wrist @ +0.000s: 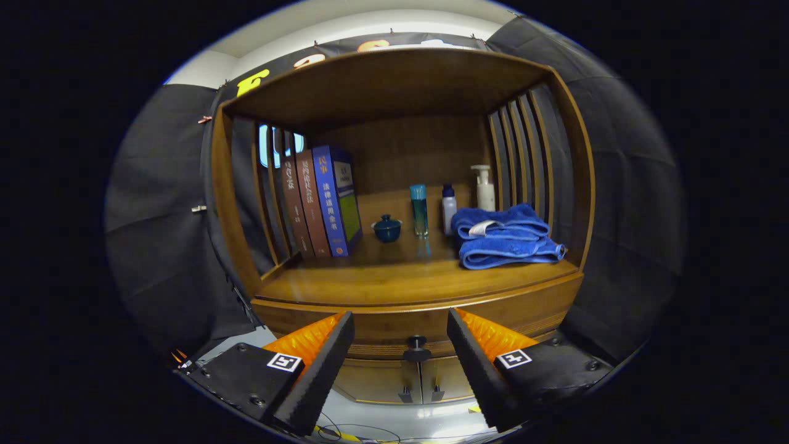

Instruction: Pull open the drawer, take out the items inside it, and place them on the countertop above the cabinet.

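A wooden cabinet stands ahead of me, with a countertop [394, 280] under an open shelf niche. Below the countertop runs the drawer front [400, 324], which looks closed. Its dark round knob [417, 345] sits between my fingers and a little beyond their tips. My gripper [400, 330] is open, with nothing between the fingers. What lies inside the drawer is hidden.
On the countertop stand three books [320, 200] at the left, a small dark lidded cup [387, 228], a teal bottle [420, 211], a small white bottle [449, 209], a pump bottle [484, 188] and a folded blue towel [505, 237] at the right. Two lower doors [419, 379] sit under the drawer.
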Demonstrator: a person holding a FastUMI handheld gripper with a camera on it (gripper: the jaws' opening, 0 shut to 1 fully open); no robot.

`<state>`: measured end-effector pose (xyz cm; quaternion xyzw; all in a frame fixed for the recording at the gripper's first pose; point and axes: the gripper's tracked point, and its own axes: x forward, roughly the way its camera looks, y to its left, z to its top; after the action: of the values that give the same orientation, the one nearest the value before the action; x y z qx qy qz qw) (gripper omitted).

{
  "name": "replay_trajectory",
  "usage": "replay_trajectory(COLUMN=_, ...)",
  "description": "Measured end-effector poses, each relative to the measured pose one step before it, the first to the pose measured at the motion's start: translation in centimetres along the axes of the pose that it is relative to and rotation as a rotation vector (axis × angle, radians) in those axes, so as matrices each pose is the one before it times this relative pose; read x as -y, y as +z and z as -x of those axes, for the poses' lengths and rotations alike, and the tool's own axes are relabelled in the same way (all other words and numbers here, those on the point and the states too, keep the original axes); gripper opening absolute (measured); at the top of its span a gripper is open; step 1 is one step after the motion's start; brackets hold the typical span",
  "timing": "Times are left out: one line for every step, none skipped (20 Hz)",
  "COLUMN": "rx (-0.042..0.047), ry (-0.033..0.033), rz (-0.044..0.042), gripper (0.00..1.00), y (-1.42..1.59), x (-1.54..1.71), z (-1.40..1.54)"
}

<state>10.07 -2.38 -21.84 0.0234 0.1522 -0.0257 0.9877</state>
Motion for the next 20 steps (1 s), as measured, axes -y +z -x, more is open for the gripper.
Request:
replay_trajectory(rx=-0.01472, ry=-0.00784, rz=-0.00047, gripper=0.99, y=-0.737, x=0.304, z=-0.82)
replay_trajectory(rx=-0.01505, ry=-0.01047, rz=-0.00142, gripper=0.99, y=-0.776, x=0.305, z=-0.728)
replay_trajectory(rx=-0.01454, ry=-0.00572, rz=-0.00428, gripper=0.99, y=-0.678, x=0.198, z=-0.813)
replay_trajectory(rx=-0.0155, ry=-0.0043, rz=-0.00475, gripper=0.99, y=-0.655, x=0.091, z=-0.821)
replay_trajectory(rx=-0.01766, ry=-0.00557, rz=-0.00599, gripper=0.99, y=-0.736, x=0.177, z=-0.628)
replay_trajectory(rx=-0.01815, ry=-0.00316, rz=-0.00516, gripper=0.98, y=-0.779, x=0.169, z=-0.573)
replay_trajectory(rx=-0.01786, ry=-0.00531, rz=-0.00306, gripper=0.98, y=-0.755, x=0.197, z=-0.633)
replay_trajectory(rx=-0.0175, ry=-0.00418, rz=-0.00126, gripper=0.98, y=-0.708, x=0.183, z=-0.484)
replay_trajectory(rx=-0.01584, ry=-0.00528, rz=-0.00092, gripper=0.98, y=-0.559, x=0.163, z=-0.411)
replay_trajectory(rx=-0.0116, ry=-0.00179, rz=-0.00272, gripper=0.98, y=-0.494, x=0.019, z=-0.518)
replay_trajectory(rx=-0.01186, ry=-0.00356, rz=-0.00077, gripper=0.98, y=-0.48, x=0.065, z=-0.41)
replay_trajectory(rx=-0.01348, ry=-0.00066, rz=-0.0018, gripper=0.97, y=-0.582, x=0.168, z=-0.33)
replay_trajectory(rx=-0.01633, ry=0.00053, rz=-0.00053, gripper=0.96, y=-0.495, x=0.107, z=-0.381)
replay_trajectory(rx=-0.01818, ry=-0.0009, rz=0.00149, gripper=0.88, y=-0.55, x=0.041, z=-0.183)
replay_trajectory(rx=-0.01942, ry=0.00185, rz=0.00399, gripper=0.84, y=-0.571, x=-0.079, z=-0.425)
replay_trajectory(rx=-0.01396, ry=-0.00686, rz=0.00535, gripper=0.75, y=-0.284, x=0.174, z=0.099)
replay_trajectory(rx=-0.00018, ry=-0.01032, rz=0.00471, gripper=0.66, y=-0.21, x=0.179, z=-0.209)
replay_trajectory(rx=0.00338, ry=0.00108, rz=0.00472, gripper=0.58, y=0.157, x=0.113, z=-0.229)
replay_trajectory(rx=0.00745, ry=0.00303, rz=0.00536, gripper=0.49, y=0.097, x=-0.13, z=0.235)
replay_trajectory(rx=0.00128, ry=0.0008, rz=0.00722, gripper=0.45, y=-0.015, x=0.032, z=0.021)
